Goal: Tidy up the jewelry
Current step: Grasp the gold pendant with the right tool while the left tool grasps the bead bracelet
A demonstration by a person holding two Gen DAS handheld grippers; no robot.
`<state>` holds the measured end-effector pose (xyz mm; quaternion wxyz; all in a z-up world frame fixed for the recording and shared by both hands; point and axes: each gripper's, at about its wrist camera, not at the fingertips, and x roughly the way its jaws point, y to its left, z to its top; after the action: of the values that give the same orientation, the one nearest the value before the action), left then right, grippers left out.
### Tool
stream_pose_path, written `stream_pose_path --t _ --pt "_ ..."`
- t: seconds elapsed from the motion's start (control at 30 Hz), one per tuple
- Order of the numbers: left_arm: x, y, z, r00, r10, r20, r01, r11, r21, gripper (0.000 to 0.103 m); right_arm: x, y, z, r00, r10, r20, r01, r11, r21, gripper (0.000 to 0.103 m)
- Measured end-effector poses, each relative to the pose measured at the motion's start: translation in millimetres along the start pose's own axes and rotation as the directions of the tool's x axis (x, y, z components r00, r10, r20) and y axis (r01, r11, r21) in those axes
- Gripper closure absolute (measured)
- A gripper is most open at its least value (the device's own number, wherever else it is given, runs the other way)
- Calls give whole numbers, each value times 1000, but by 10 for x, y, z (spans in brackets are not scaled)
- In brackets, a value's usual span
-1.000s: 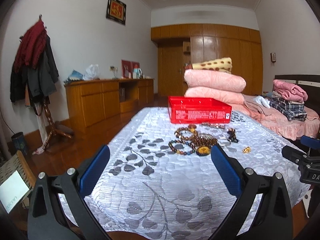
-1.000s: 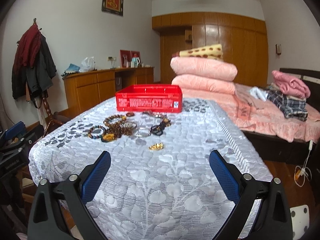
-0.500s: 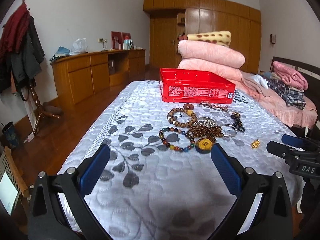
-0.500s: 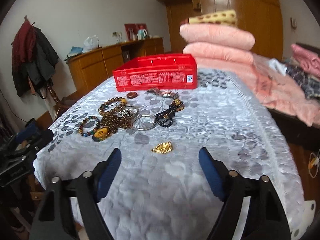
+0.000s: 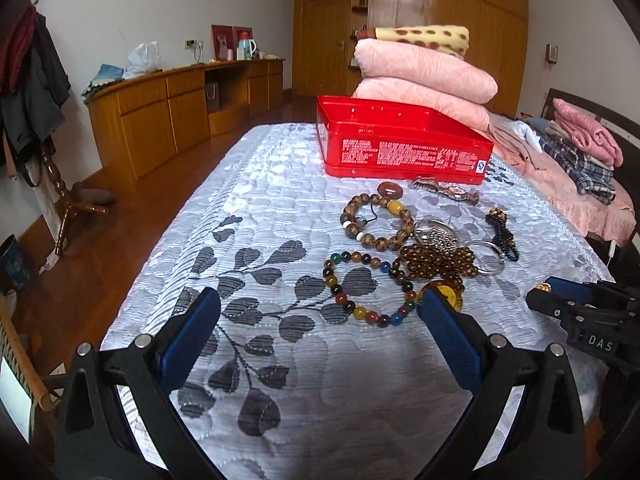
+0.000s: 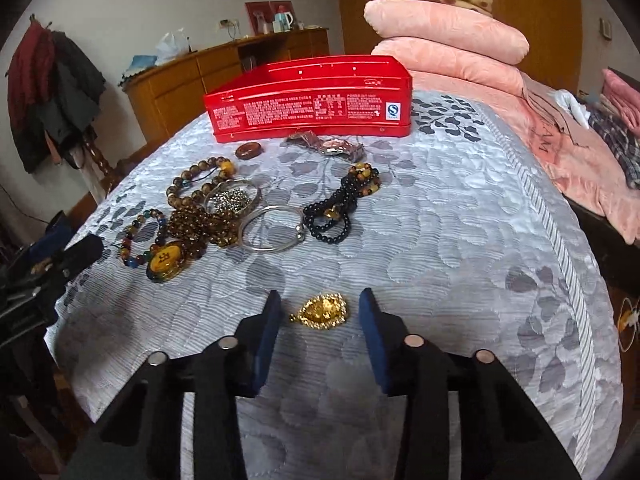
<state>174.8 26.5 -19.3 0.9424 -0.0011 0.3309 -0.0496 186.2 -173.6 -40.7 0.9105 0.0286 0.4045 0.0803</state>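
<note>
A red tin box (image 6: 312, 96) stands at the far end of the leaf-patterned cloth (image 6: 440, 260). Before it lie a brown bead bracelet (image 5: 370, 240), a multicolour bead bracelet (image 5: 335, 289), a yellow pendant (image 6: 164, 266), a silver bangle (image 6: 298, 236), a black bead strand (image 6: 332, 220) and a watch (image 6: 332, 146). A small gold pendant (image 6: 320, 312) lies apart, nearer the front. My right gripper (image 6: 320, 306) straddles it with its jaws closing, a gap still showing on each side. My left gripper (image 5: 320, 300) stands wide open over the multicolour bracelet, holding nothing.
Folded pink blankets (image 5: 424, 76) are stacked behind the tin on a bed with clothes (image 5: 580, 152) to the right. A wooden sideboard (image 5: 160, 112) and a coat stand (image 5: 36, 80) line the left wall. The cloth drops off at the near and side edges.
Both grippers have come forward and tilted down toward the jewelry. The right jaws have narrowed from wide open to a close straddle of the gold pendant. The left jaws stay wide.
</note>
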Motion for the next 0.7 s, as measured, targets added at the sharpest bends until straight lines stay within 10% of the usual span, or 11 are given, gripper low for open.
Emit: stream_pose_path --t 0.37,0.7 --pt "190 -71 60 998 -23 -57 23 1000 4 10 38 0 71 1000 2 -10 -2 1000 -15 74" --pt "468 -47 121 986 10 -167 -10 1000 5 51 103 -67 148 999 30 -9 -30 1000 0 74"
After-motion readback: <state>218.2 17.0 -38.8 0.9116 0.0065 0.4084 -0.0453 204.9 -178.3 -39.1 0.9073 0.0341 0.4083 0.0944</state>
